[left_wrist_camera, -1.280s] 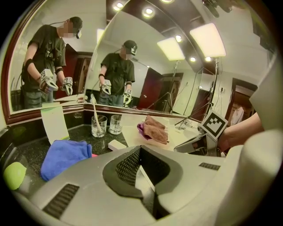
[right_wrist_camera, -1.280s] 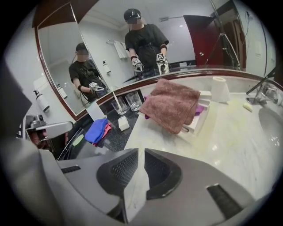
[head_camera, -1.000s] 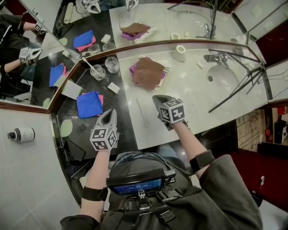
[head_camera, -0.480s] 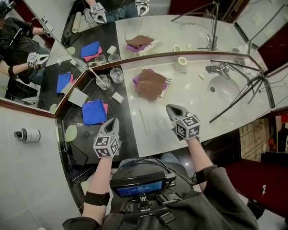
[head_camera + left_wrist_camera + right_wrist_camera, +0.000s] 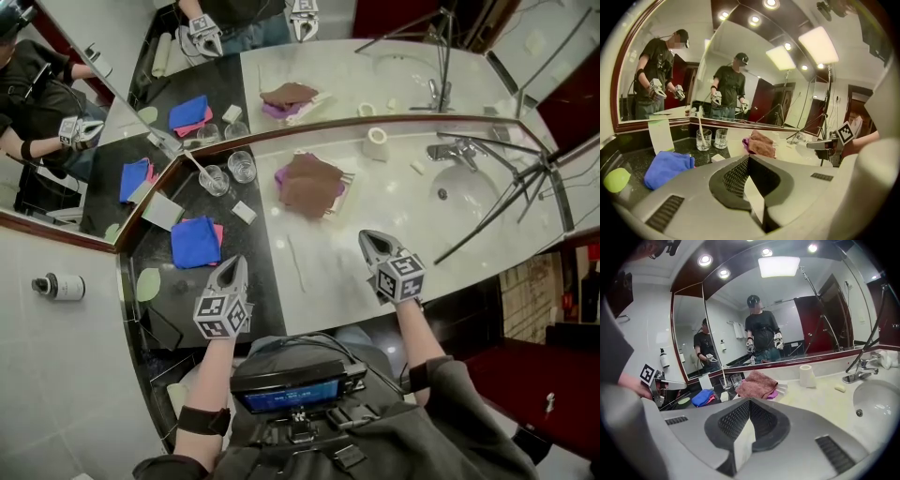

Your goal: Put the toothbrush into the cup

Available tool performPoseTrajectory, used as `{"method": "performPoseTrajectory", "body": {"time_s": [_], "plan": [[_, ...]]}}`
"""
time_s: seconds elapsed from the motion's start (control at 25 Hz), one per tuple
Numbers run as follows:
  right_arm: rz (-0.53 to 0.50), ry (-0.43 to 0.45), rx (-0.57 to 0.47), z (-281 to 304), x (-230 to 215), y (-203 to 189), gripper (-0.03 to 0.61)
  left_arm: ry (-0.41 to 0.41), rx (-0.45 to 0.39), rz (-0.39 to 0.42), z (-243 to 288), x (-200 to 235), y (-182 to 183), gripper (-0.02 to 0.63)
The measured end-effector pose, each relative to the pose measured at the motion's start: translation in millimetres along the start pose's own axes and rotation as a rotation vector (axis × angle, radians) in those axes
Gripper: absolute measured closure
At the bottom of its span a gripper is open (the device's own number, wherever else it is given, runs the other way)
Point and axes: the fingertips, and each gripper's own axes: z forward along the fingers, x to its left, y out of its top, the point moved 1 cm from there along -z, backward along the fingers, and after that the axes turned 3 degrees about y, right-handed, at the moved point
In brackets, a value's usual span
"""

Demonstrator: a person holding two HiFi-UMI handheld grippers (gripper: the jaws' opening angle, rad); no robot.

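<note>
- The counter (image 5: pixel 333 239) has a black stretch on the left and white marble on the right, with a mirror along the whole back edge. The most open room is on the white part, between the front edge and the brown towel (image 5: pixel 309 183).
- The right end is pretty much taken. The sink (image 5: pixel 464 192) sits there, and a tripod leg (image 5: pixel 487 211) slants right across it.
- The black stretch is more cluttered. There's a blue cloth (image 5: pixel 195 241) in the middle and a green disc (image 5: pixel 147 284) near the left edge.
- The left gripper (image 5: pixel 240 262) hangs over the front edge of the black stretch with its jaws pressed together and nothing in them.
- The right gripper (image 5: pixel 366 236) is over the front of the white part, and it's closed up and empty too.
- The toothbrush (image 5: pixel 199 161) is well apart from both grippers, at the back corner of the black stretch. It's closer to the left gripper, beyond the blue cloth.
- It's already standing in the glass cup (image 5: pixel 214 180), tilted so its top leans toward the mirror corner.
- A second glass (image 5: pixel 242 167) sits just beside the cup toward the white part and looks empty.
</note>
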Motion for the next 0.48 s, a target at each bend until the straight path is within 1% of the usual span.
{"method": "performPoseTrajectory", "body": {"time_s": [0.16,0.36,0.48], "plan": [[-0.014,0.017,0.006,4,0,0,0.558,0.021,-0.002,-0.019,-1,0,-1,0.614],[-0.040,0.065,0.018,18,13,5,0.559,0.046,0.003,0.035,-5,2,1,0.614],[-0.067,0.096,0.023,34,27,13,0.558,0.055,-0.001,0.044,-6,5,3,0.614]]}}
